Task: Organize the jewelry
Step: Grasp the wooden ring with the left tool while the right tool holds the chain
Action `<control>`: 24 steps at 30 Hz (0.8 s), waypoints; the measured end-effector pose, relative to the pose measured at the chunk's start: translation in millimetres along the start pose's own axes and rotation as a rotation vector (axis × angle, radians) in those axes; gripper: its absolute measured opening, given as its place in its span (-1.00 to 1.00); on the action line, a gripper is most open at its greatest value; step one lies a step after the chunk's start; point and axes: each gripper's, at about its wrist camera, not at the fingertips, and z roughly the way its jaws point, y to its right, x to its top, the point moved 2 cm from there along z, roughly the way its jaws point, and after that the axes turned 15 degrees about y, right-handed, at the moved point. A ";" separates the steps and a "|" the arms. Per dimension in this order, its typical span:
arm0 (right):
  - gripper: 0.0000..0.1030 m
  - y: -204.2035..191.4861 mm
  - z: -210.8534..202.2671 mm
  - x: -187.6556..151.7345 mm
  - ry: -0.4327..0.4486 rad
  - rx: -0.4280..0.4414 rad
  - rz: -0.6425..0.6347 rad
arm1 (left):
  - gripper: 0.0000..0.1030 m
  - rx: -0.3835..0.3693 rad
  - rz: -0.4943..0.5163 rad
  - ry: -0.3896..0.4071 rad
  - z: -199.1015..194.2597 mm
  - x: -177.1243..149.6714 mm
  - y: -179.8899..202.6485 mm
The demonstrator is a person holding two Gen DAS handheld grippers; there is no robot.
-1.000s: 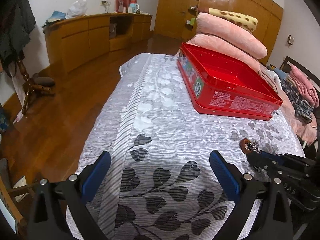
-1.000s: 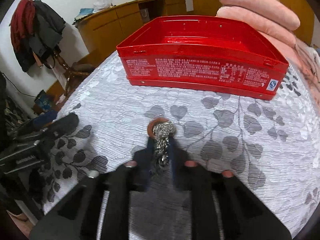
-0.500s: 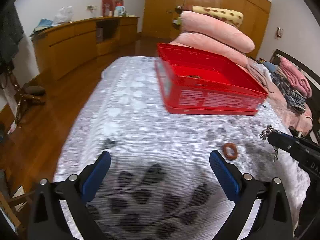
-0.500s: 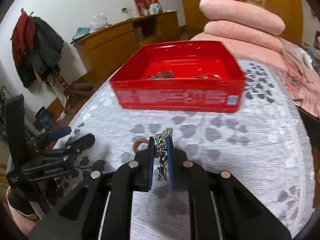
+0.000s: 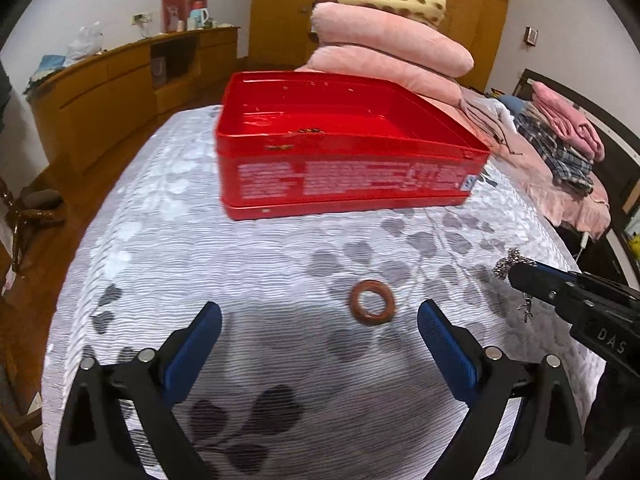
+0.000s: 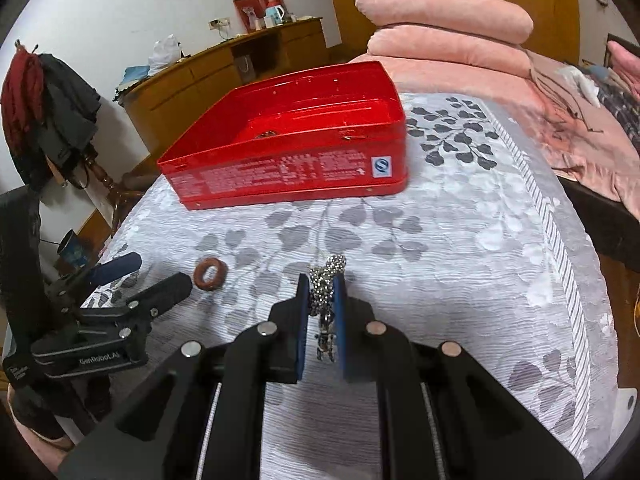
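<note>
An open red tin box (image 5: 344, 156) stands on the white leaf-patterned bedspread (image 5: 200, 240); it also shows in the right wrist view (image 6: 288, 160), with some jewelry lying inside. A brown ring (image 5: 373, 307) lies on the spread just ahead of my open, empty left gripper (image 5: 320, 336); the ring shows in the right wrist view (image 6: 209, 273) too. My right gripper (image 6: 322, 284) is shut on a silver beaded chain (image 6: 326, 280), held above the spread, right of the ring. The chain and right gripper tip (image 5: 516, 268) show in the left wrist view.
Pink pillows (image 5: 384, 52) are stacked behind the box. Folded clothes (image 5: 560, 140) lie to the right. A wooden cabinet (image 5: 112, 92) runs along the left wall beyond the bed edge. A coat rack (image 6: 44, 112) stands at the left.
My right gripper has lifted the silver chain off the brown ring and risen above the bedspread. The ring stays on the spread. My left gripper has turned right to face the ring and box.
</note>
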 end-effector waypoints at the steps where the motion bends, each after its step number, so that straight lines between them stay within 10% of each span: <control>1: -0.79 2.2 0.2 -0.7 0.001 0.001 0.003 | 0.80 -0.002 -0.001 -0.004 2.3 0.2 2.9; 18: -0.79 1.8 14.7 -6.1 -0.021 0.043 0.011 | -0.36 0.062 0.028 -0.043 19.4 -0.6 18.9; 24: -0.79 -2.1 15.1 -6.2 -0.023 0.042 0.008 | -0.44 0.039 -0.034 -0.030 14.5 -0.4 7.9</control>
